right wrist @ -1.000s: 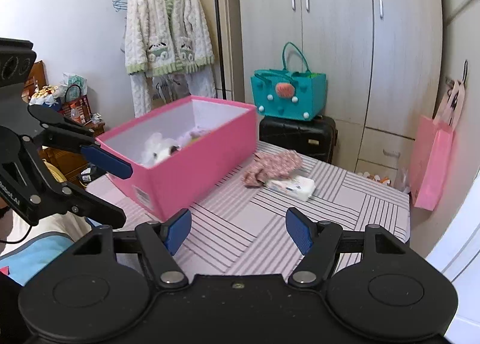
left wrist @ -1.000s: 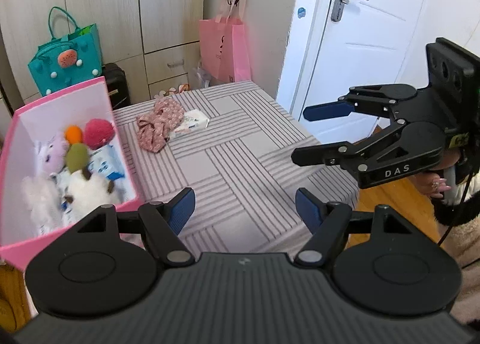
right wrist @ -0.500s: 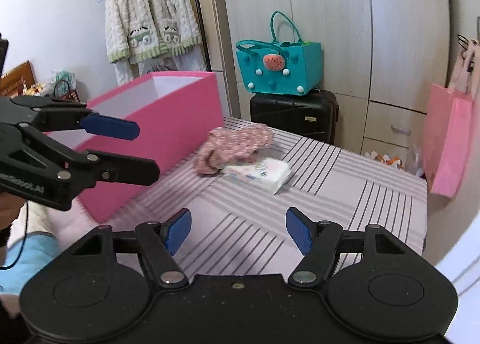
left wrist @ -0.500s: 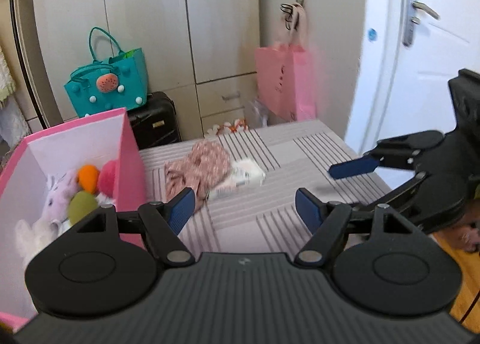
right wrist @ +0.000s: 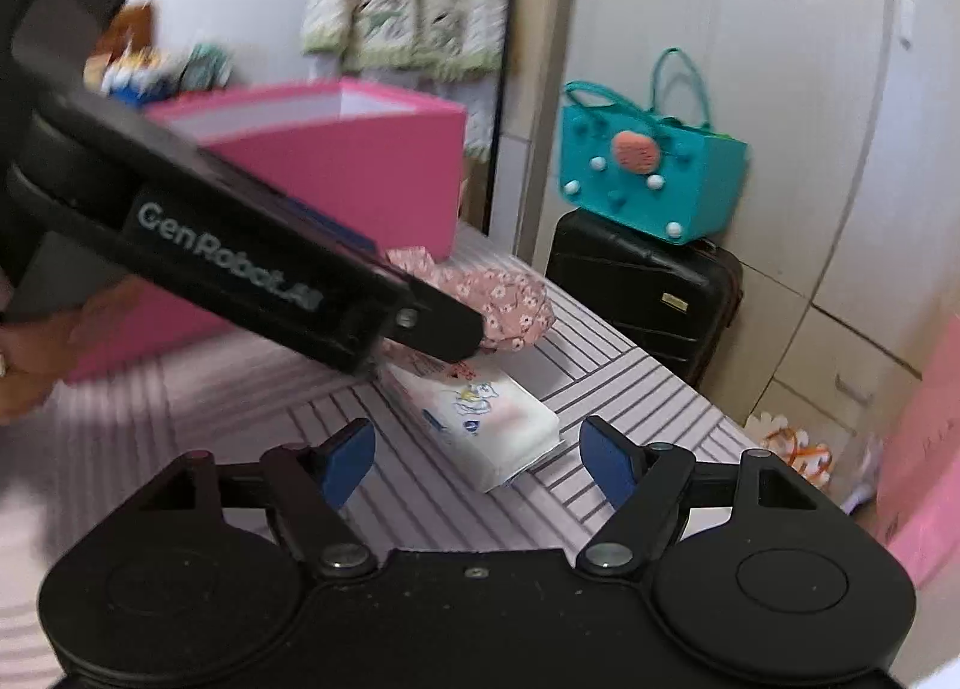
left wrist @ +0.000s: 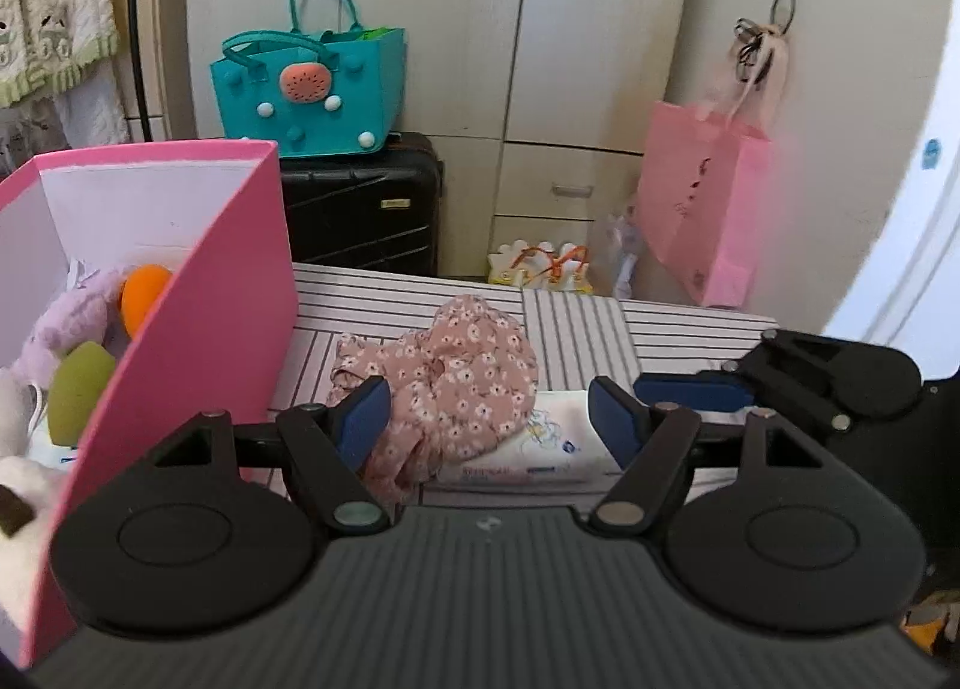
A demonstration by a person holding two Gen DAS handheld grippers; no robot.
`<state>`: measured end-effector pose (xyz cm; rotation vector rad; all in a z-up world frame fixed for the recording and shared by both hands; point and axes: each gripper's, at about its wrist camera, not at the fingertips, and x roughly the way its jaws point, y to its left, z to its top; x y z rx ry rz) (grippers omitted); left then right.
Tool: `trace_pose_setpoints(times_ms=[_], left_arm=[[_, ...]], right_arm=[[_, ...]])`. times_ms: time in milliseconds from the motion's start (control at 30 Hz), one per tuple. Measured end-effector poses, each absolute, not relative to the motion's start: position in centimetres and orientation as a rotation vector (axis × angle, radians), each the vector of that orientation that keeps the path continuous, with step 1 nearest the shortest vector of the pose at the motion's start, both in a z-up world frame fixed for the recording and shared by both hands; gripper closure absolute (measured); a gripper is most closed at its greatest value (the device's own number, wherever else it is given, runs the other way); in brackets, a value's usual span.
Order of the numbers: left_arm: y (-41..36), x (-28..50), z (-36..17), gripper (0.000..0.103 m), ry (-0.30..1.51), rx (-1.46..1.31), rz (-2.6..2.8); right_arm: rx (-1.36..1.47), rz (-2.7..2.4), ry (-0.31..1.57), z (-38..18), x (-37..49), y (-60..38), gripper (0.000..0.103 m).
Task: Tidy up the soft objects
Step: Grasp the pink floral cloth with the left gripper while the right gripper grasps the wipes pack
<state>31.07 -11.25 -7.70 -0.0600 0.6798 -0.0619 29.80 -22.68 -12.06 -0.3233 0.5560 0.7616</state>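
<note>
left tongs [left wrist: 489, 419]: mine, released, nothing between the jaws.
right tongs [right wrist: 474, 458]: mine, jaws opening, nothing gripped.
cloth [left wrist: 444, 383]: just past my left tongs, crumpled on the striped surface [left wrist: 600, 329], beside the pink box [left wrist: 198, 329]; soft, light, best pinched at a raised fold.
tissue pack [right wrist: 480, 419]: ahead between my right jaws, touching the cloth; light, squashy, slick wrapper, so I'd grip across its narrow sides.

"GenRobot.AI" on left gripper [right wrist: 456, 338]
</note>
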Motion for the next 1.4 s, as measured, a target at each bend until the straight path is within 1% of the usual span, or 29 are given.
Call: trace_pose_setpoints(times_ms=[133, 200, 300, 400, 433, 500, 567, 600, 633, 667, 700, 767, 833, 867, 967, 1100, 1267, 1400], left_arm=[[-11.9, 31.9, -8.6, 0.032, 0.634, 0.005, 0.009], [-11.4, 32.2, -9.0, 0.032, 0.627, -0.008, 0.028], [-10.9, 32.8, -9.3, 0.032, 0.657, -0.043, 0.003], [-11.2, 33.4, -9.9, 0.031, 0.708, -0.016, -0.043], [-11.1, 33.6, -10.2, 0.031, 0.737, -0.025, -0.047], [-10.2, 34.1, -10.4, 0.031, 0.770, -0.104, -0.044], [-9.7, 34.4, -10.5, 0.032, 0.777, -0.141, -0.037], [-9.7, 34.6, -10.6, 0.032, 0.776, -0.148, -0.031], [-9.6, 34.7, -10.7, 0.034, 0.777, -0.155, -0.029], [-9.6, 34.8, -10.8, 0.042, 0.777, -0.163, -0.031], [-9.5, 34.9, -10.9, 0.048, 0.774, -0.174, -0.038], [-9.3, 34.9, -10.8, 0.070, 0.758, -0.186, -0.041], [-9.3, 34.6, -10.5, 0.082, 0.733, -0.165, -0.027], [-9.2, 34.6, -10.4, 0.084, 0.722, -0.162, -0.024], [-8.9, 34.2, -10.3, 0.087, 0.707, -0.181, -0.021], [-8.6, 32.8, -9.8, 0.087, 0.667, -0.207, -0.032], [-7.9, 31.0, -9.0, 0.088, 0.638, -0.257, -0.071], [-7.4, 29.7, -8.5, 0.088, 0.622, -0.277, -0.102]], right_arm=[[-0.381, 0.788, 0.551, -12.8, 31.2, -22.1, 0.024], [-0.389, 0.804, 0.546, -12.9, 31.8, -22.3, 0.023], [-0.319, 0.857, 0.558, -12.8, 32.9, -22.8, 0.022], [-0.278, 0.894, 0.600, -13.4, 34.1, -22.5, 0.022], [-0.273, 0.889, 0.609, -13.5, 34.3, -22.4, 0.020], [-0.269, 0.888, 0.601, -13.6, 34.3, -22.3, 0.020], [-0.261, 0.890, 0.608, -13.7, 34.4, -22.1, 0.020], [-0.254, 0.900, 0.614, -13.7, 34.4, -22.1, 0.026], [-0.245, 0.913, 0.620, -13.6, 34.3, -22.2, 0.035], [-0.238, 0.918, 0.627, -13.5, 34.1, -22.2, 0.039], [-0.244, 0.908, 0.628, -13.4, 33.8, -22.0, 0.041], [-0.249, 0.877, 0.632, -13.3, 33.2, -21.8, 0.044], [-0.246, 0.841, 0.643, -13.1, 32.5, -21.6, 0.048], [-0.243, 0.817, 0.655, -13.0, 32.2, -21.5, 0.049], [-0.213, 0.732, 0.695, -12.5, 31.5, -21.3, 0.052], [-0.155, 0.642, 0.714, -12.2, 30.6, -21.8, 0.055], [-0.090, 0.581, 0.751, -12.0, 29.3, -22.5, 0.055], [-0.065, 0.540, 0.742, -11.3, 28.3, -22.9, 0.057]])
